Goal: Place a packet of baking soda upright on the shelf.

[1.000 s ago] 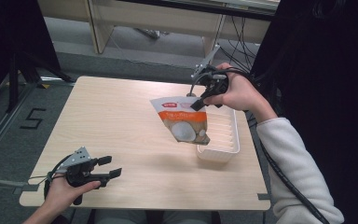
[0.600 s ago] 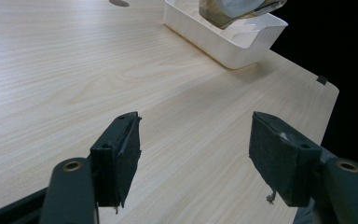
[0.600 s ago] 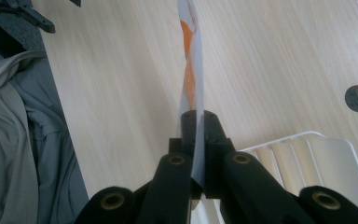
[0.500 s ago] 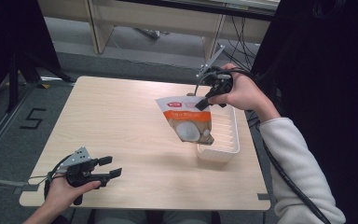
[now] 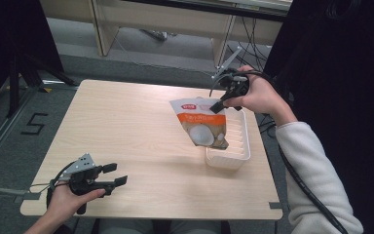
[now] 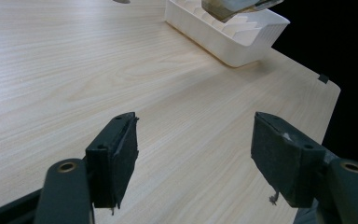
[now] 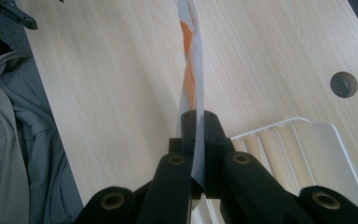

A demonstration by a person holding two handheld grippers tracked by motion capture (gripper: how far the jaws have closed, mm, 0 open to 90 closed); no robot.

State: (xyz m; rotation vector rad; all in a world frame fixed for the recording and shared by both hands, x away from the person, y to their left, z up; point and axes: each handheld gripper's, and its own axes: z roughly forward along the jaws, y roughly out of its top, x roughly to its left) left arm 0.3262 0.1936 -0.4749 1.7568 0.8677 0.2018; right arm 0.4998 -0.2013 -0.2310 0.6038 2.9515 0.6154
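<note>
An orange and white snack bag (image 5: 199,126) hangs in the air over the left end of a white ribbed tray (image 5: 237,151). My right gripper (image 5: 216,107) is shut on the bag's top edge, at the table's far right. In the right gripper view the bag's thin edge (image 7: 189,79) runs up from between the closed jaws (image 7: 197,122), with the tray (image 7: 307,144) to their right. My left gripper (image 5: 118,176) rests at the table's near left corner, open and with nothing between its fingers (image 6: 116,156). The left gripper view shows the tray (image 6: 233,37) far ahead, the bag's lower corner (image 6: 228,7) above it.
The wooden table (image 5: 126,126) has a round cable hole (image 7: 343,84) near the tray. Table edges drop to a grey floor (image 5: 9,126) at the left. A dark curtain (image 5: 350,73) stands to the right, and shelving legs (image 5: 97,24) stand behind.
My right gripper has carried the bag a little to the right, so it hangs more over the tray. The left gripper has stayed put.
</note>
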